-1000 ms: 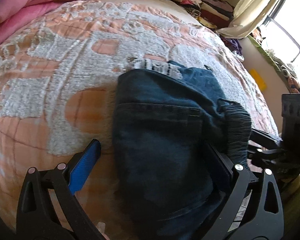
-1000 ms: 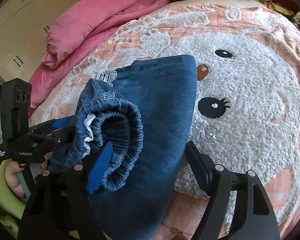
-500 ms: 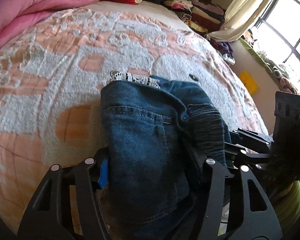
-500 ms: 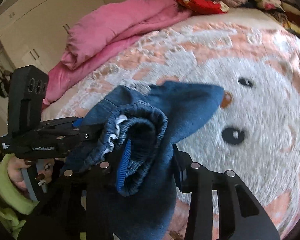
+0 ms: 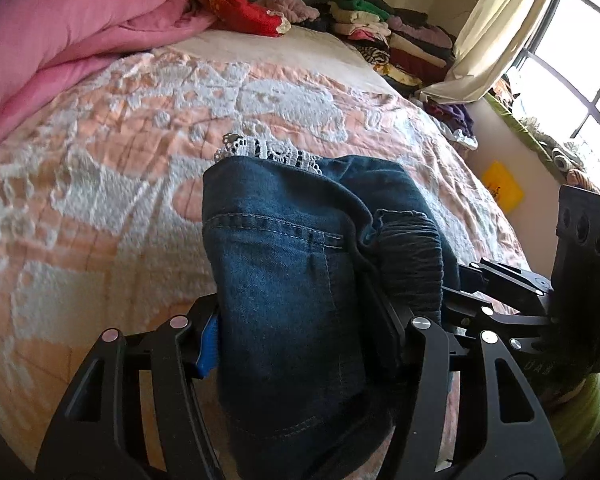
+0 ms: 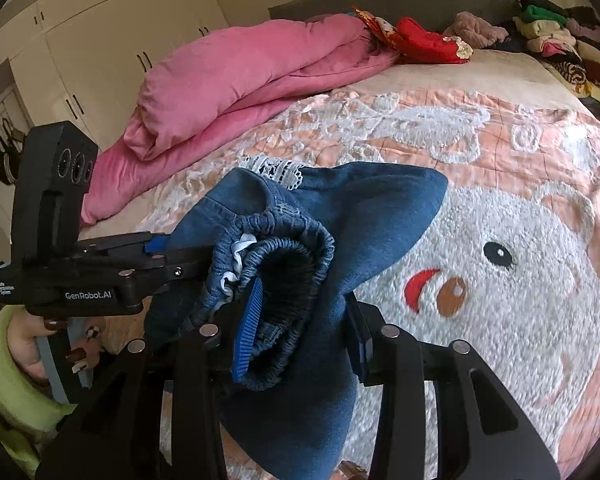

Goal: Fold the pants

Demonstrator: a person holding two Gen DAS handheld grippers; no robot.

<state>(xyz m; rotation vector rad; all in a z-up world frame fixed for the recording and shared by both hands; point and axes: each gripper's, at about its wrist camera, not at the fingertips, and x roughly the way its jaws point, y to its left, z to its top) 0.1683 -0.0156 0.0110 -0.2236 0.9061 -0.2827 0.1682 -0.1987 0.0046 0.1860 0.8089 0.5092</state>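
Denim pants (image 5: 284, 280) hiding both hand-held grippers' pads

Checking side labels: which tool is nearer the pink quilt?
Left. The left tool grips the jeans toward the pink quilt; the right tool grips them farther away.

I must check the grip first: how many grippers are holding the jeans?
2. The left gripper clamps the jeans at their left side; the right gripper clamps the elastic waistband.

Left tool (image 5: 300, 340) and right tool (image 6: 300, 320) each clamp the pants (image 5: 292, 280). A hand (image 6: 32, 344) at 8 o'clock grips the left tool's handle.
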